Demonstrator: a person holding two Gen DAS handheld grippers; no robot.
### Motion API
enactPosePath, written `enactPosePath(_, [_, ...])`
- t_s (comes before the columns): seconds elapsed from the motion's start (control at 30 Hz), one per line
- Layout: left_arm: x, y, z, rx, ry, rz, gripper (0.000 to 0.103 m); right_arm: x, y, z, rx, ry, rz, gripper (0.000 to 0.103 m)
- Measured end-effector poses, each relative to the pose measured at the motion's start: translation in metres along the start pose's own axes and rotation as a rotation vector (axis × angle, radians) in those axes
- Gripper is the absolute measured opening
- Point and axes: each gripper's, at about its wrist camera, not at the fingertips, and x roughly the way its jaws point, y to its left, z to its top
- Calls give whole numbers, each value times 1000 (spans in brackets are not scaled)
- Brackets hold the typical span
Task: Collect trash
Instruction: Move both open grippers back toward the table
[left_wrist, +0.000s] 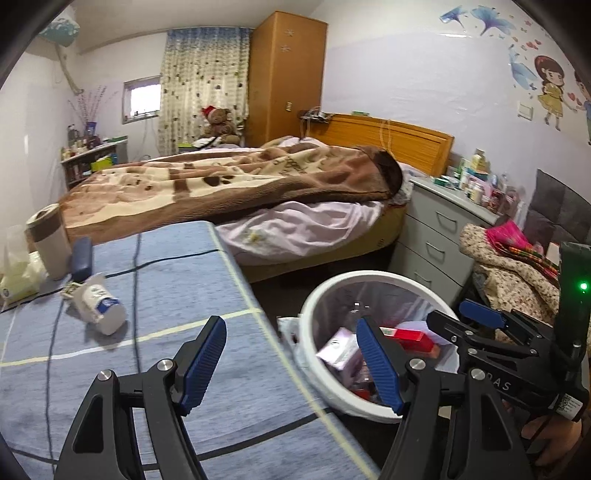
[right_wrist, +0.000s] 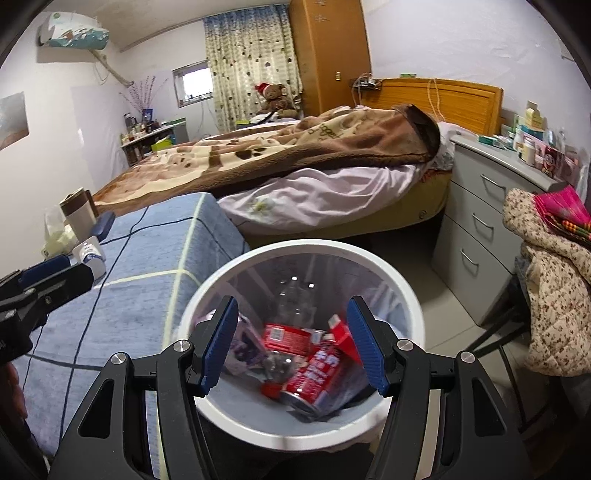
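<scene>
Clutter sits at the far left of my blue cloth-covered counter (left_wrist: 155, 369): a crumpled plastic bag (left_wrist: 16, 273), a tall white tumbler with a brown band (left_wrist: 48, 243), a dark blue case (left_wrist: 82, 258), and then the piece I judge to be next, a white cup with blue print (left_wrist: 98, 304), tipped on its side. Its long axis runs diagonally, open mouth toward me and to the right, base toward the far left. My left tongs (left_wrist: 291, 363) are spread with nothing between the pads, hanging over the counter's right edge; the cup lies ahead and well to their left, so this hand is the nearer one. Rightward, off the counter's edge, stands the white trash bin (right_wrist: 303, 435) on the floor, already holding red cans (right_wrist: 314, 373) and crumpled wrappers. My right tongs (right_wrist: 291, 349) hover directly above its mouth, spread and empty. I reckon the left must swing left and forward, meeting the cup across its axis.
</scene>
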Motion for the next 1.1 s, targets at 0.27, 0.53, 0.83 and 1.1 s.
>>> enactPosePath(0.27, [-18,40,-4,-44,-18,74,73,4,29,5,-48,-26,60,63])
enactPosePath(0.53, [-30,75,-6,-82,-29,140,73,13,57,10,-85,-26,117,63])
enactPosePath(0.83, [-41,124,-12,-155,-38,213,73,24,93,17,-136,-22,196,63])
enactPosePath(1.1, [-44,179,-20,-238,-27,271,73,45,130,22,-179,15,268,63])
